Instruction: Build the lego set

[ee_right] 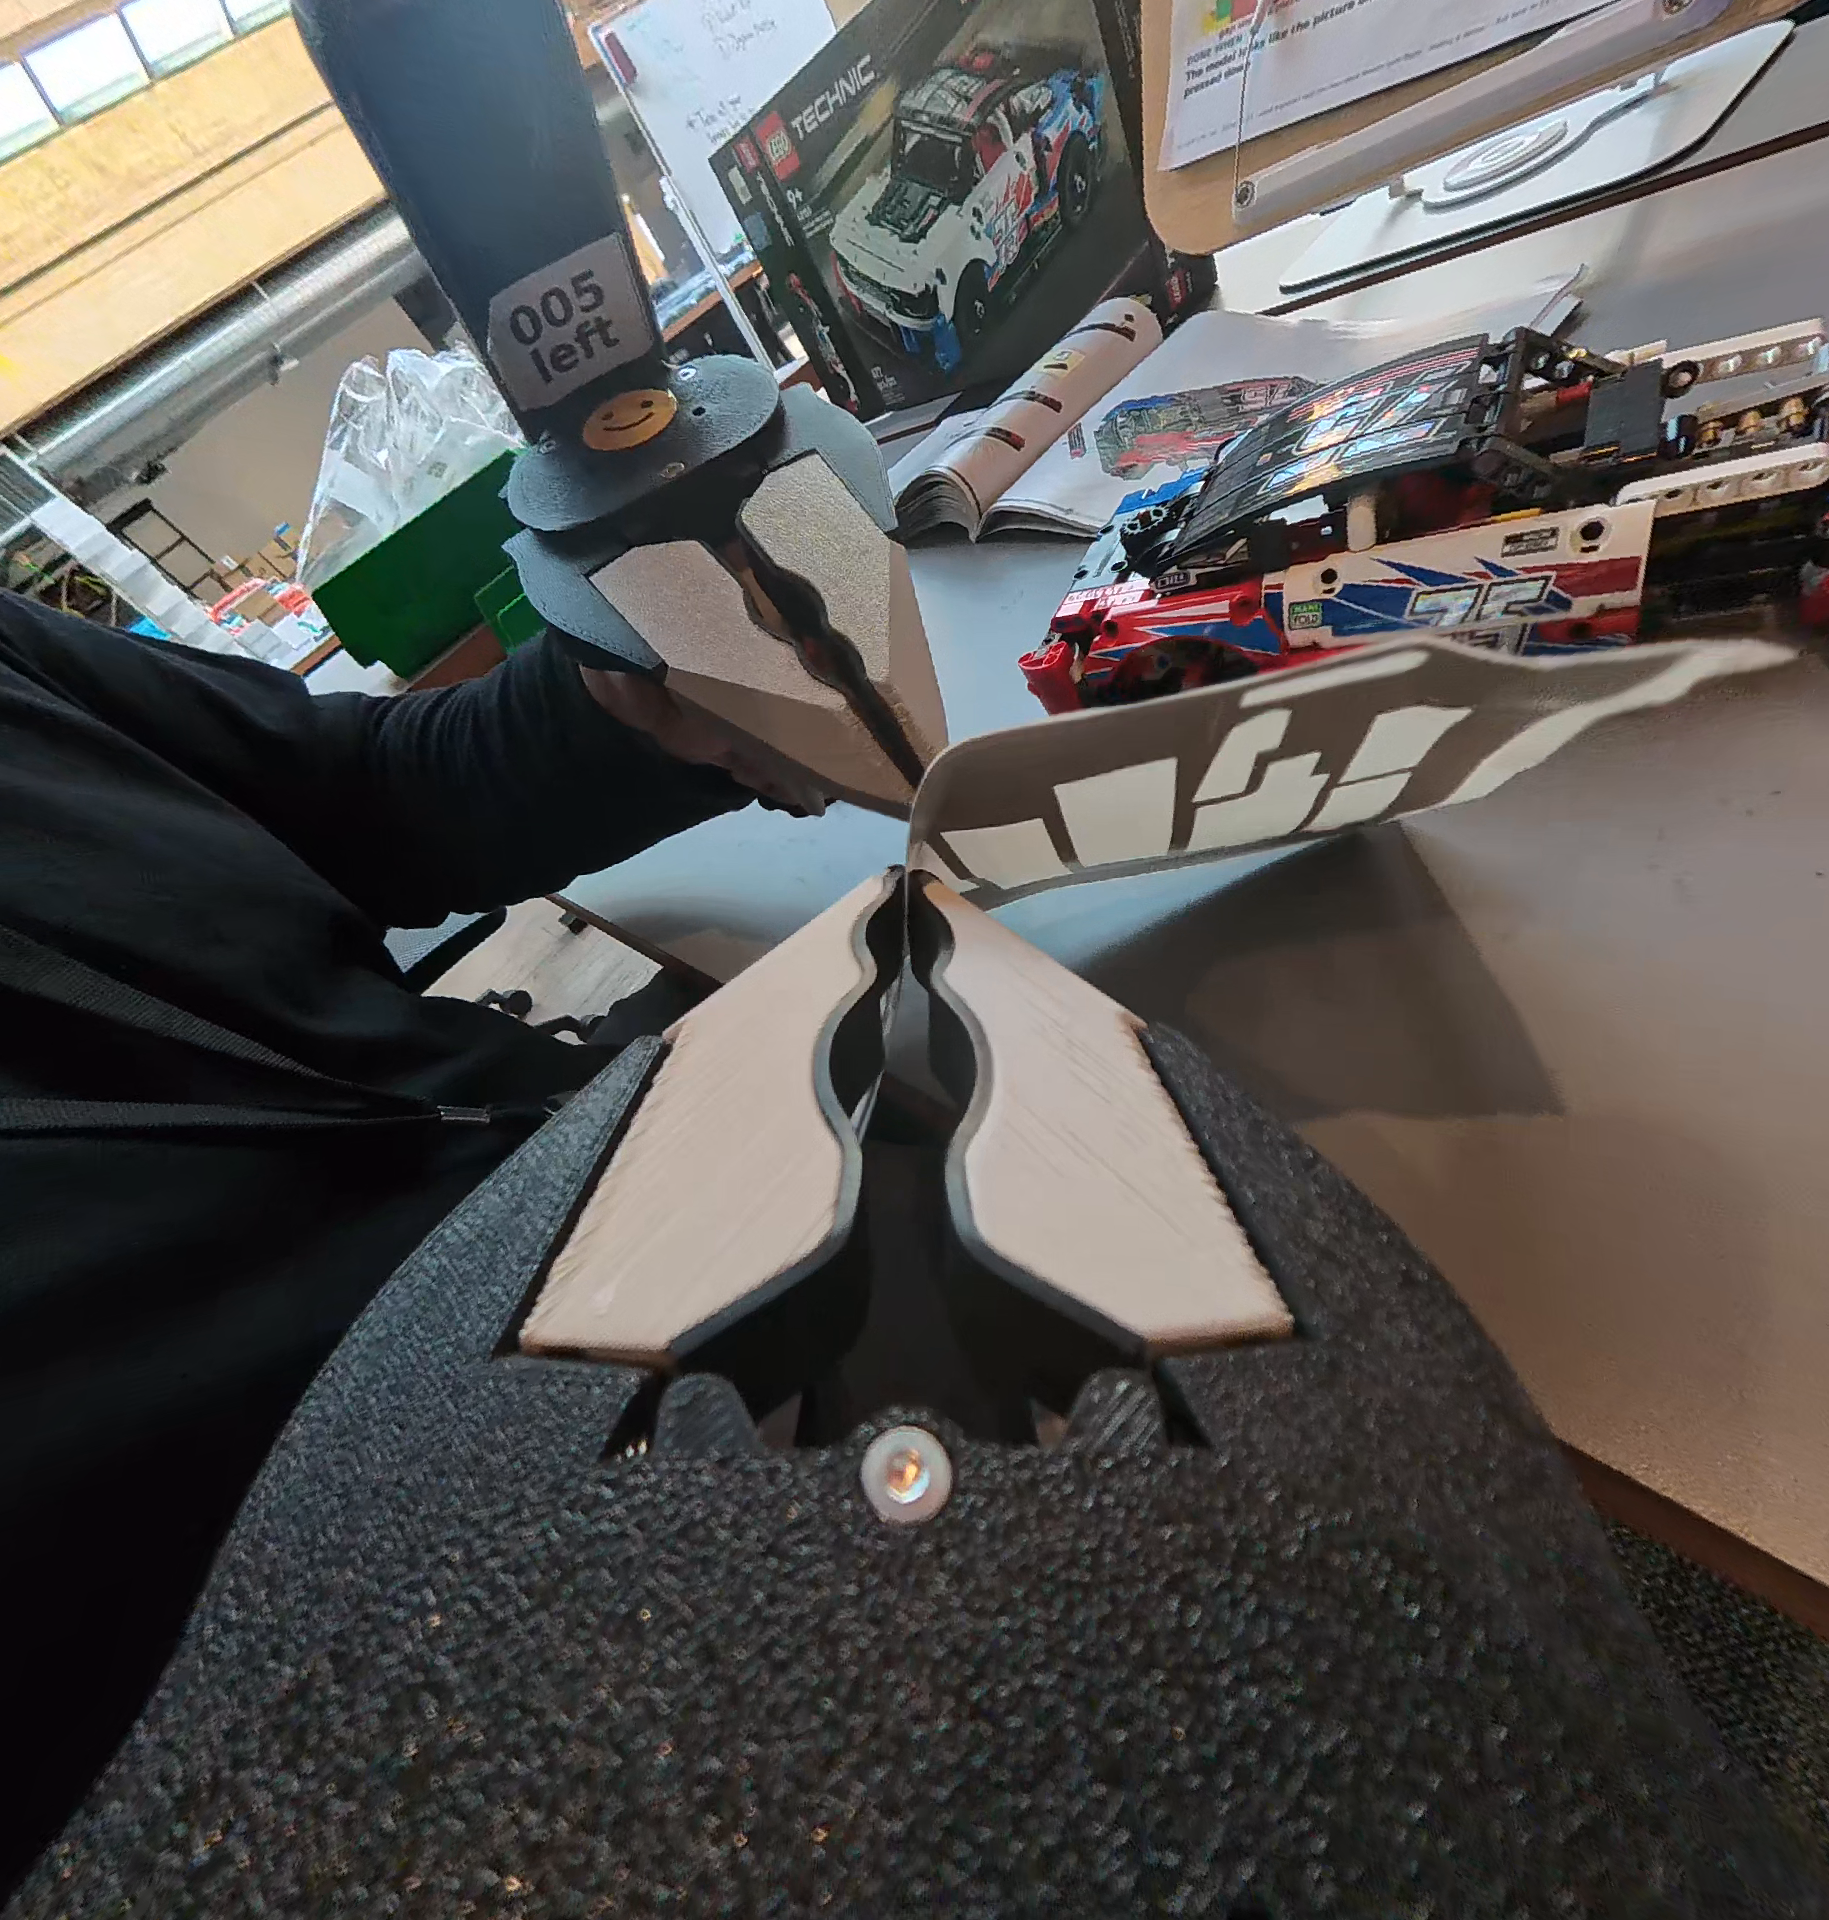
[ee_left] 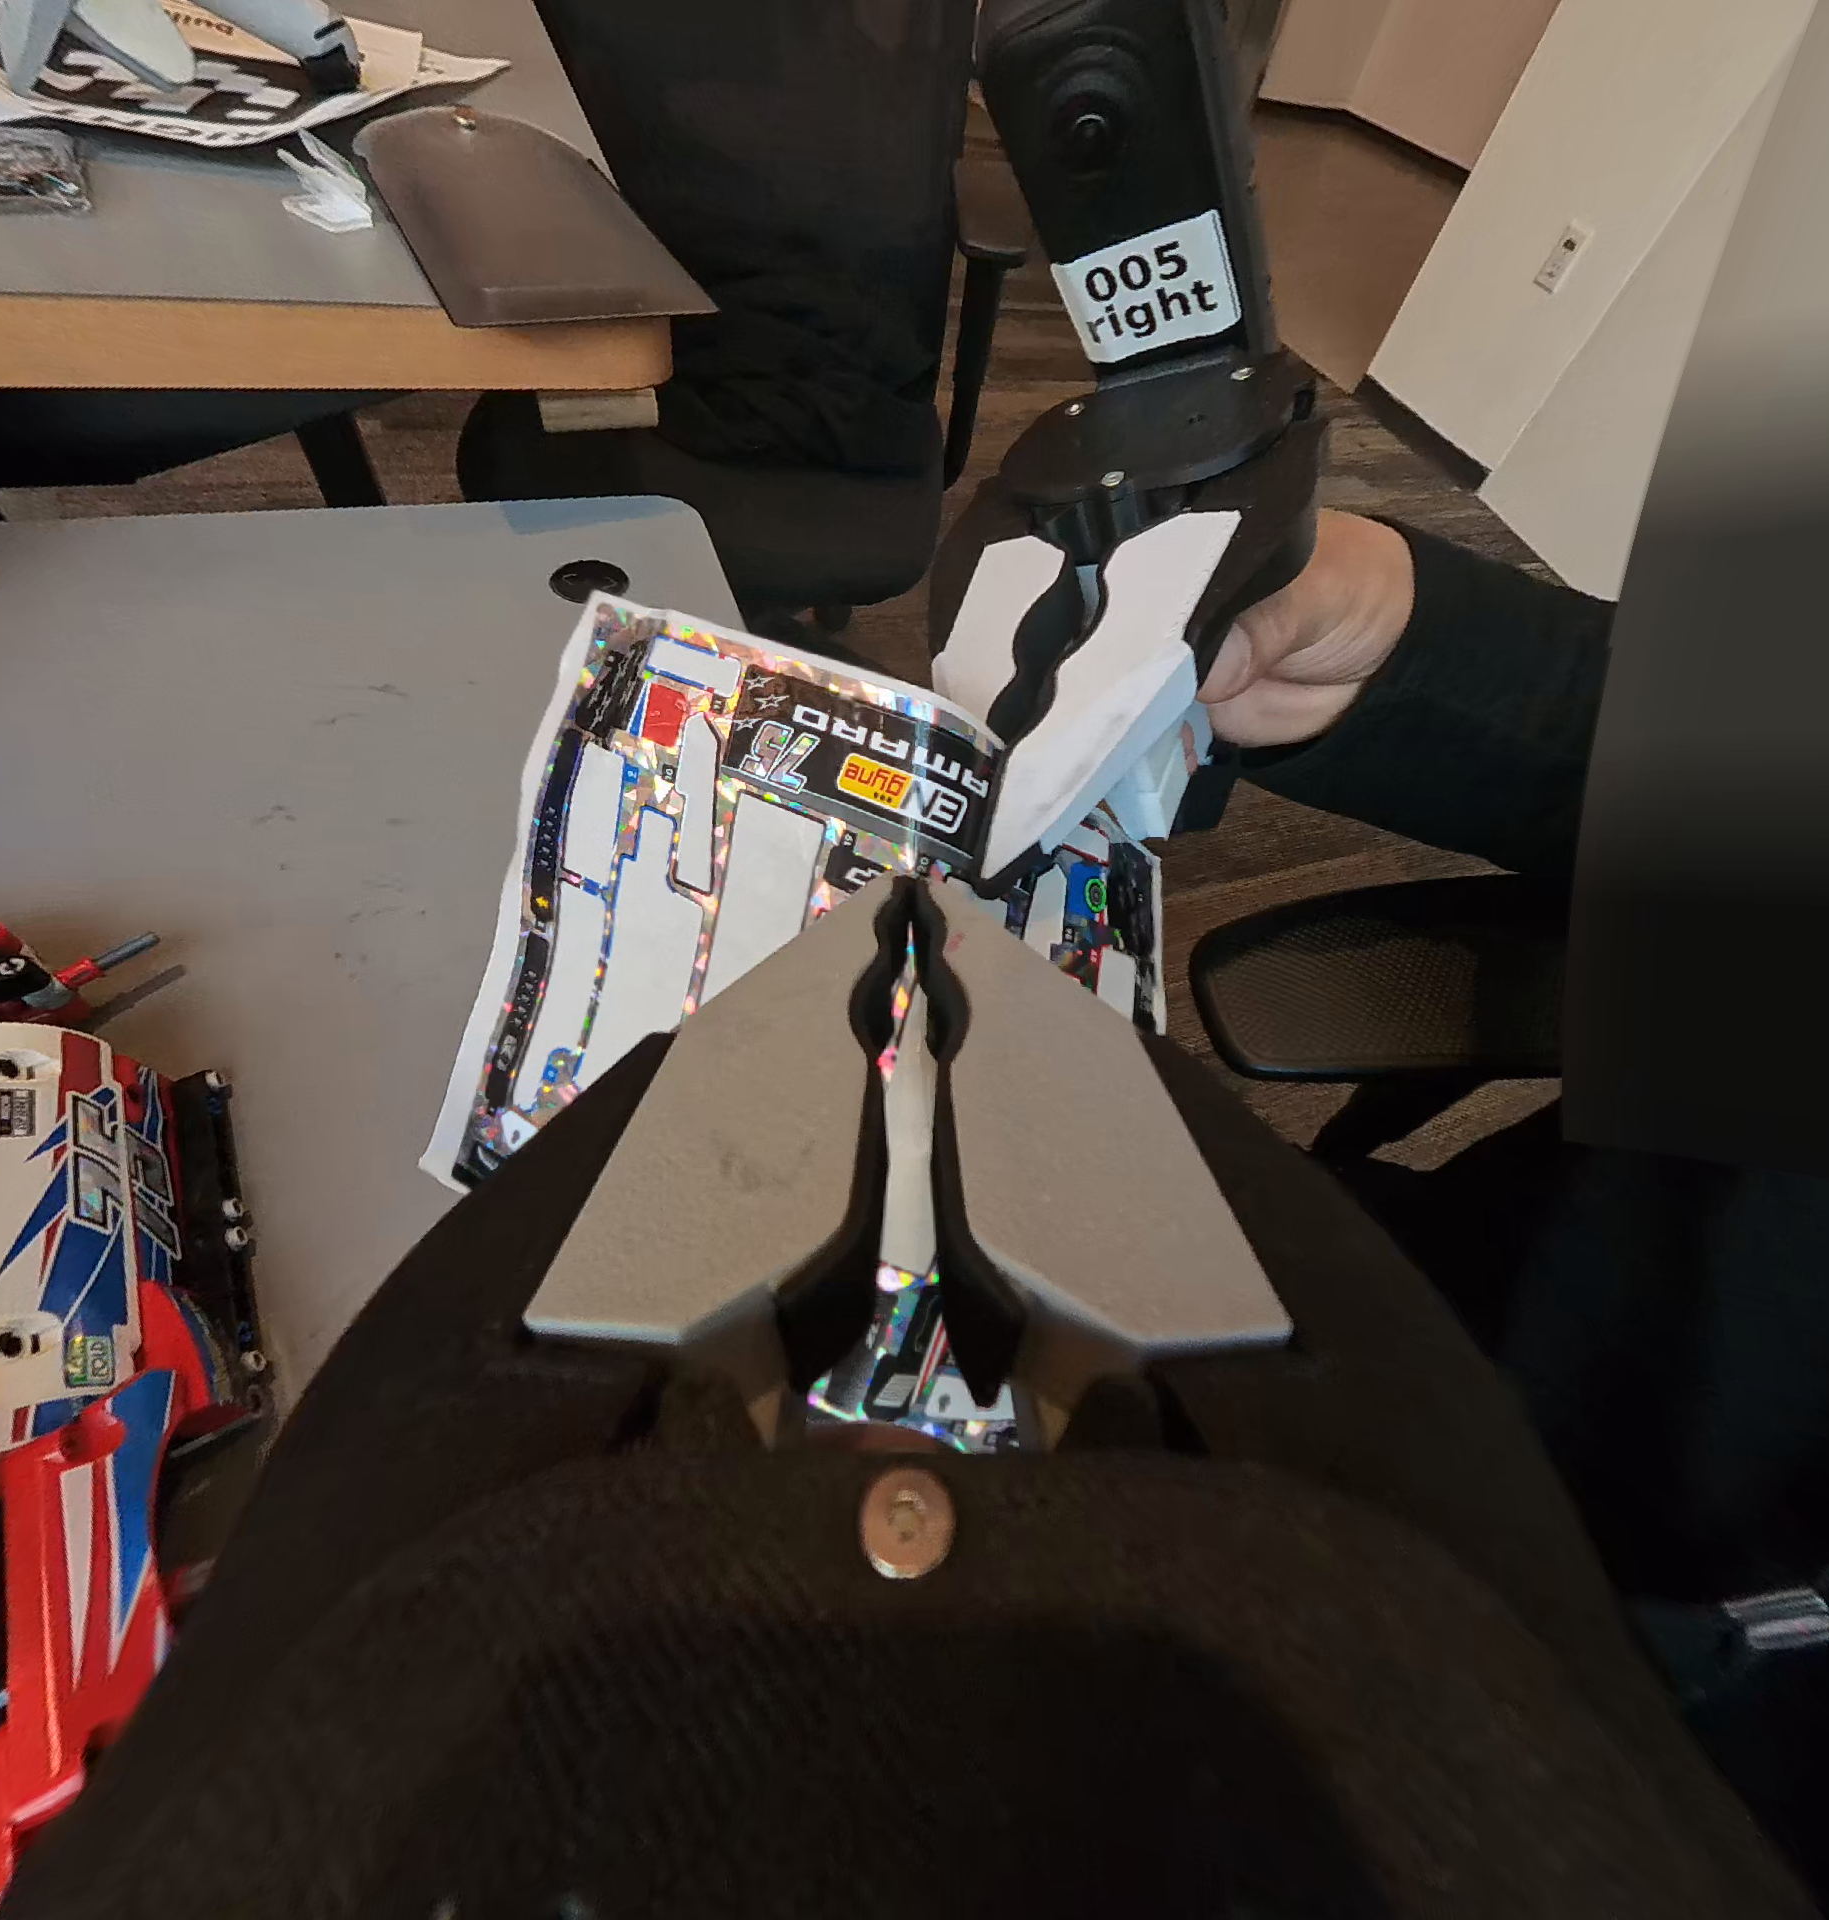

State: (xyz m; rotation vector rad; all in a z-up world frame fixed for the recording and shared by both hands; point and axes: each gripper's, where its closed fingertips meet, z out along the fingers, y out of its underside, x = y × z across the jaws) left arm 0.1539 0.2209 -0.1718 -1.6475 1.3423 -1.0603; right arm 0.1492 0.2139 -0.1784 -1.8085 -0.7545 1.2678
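Note:
A holographic sticker sheet (ee_left: 671, 914) with several stickers peeled off is held in the air over the grey table's (ee_left: 214, 727) edge. My left gripper (ee_left: 905, 896) is shut on the sheet's near part. My right gripper (ee_left: 993, 868) comes in from the upper right and is shut on the sheet's right edge, just beside the left tips. In the right wrist view the right gripper (ee_right: 908, 881) pinches the bent sheet, whose white back (ee_right: 1305, 758) faces me, and the left gripper (ee_right: 894, 795) grips it from the left. The red, white and blue lego car (ee_right: 1409, 561) lies on the table; it also shows in the left wrist view (ee_left: 68, 1299).
The set's box (ee_right: 951, 197) stands at the back, with an open instruction booklet (ee_right: 1045, 436) in front of it. A clear plastic bag and green bin (ee_right: 411, 561) sit far left. An office chair (ee_left: 1388, 987) is below the sheet, to its right. A second desk (ee_left: 266, 281) stands beyond. My two grippers' fingertips are within a few centimetres of each other.

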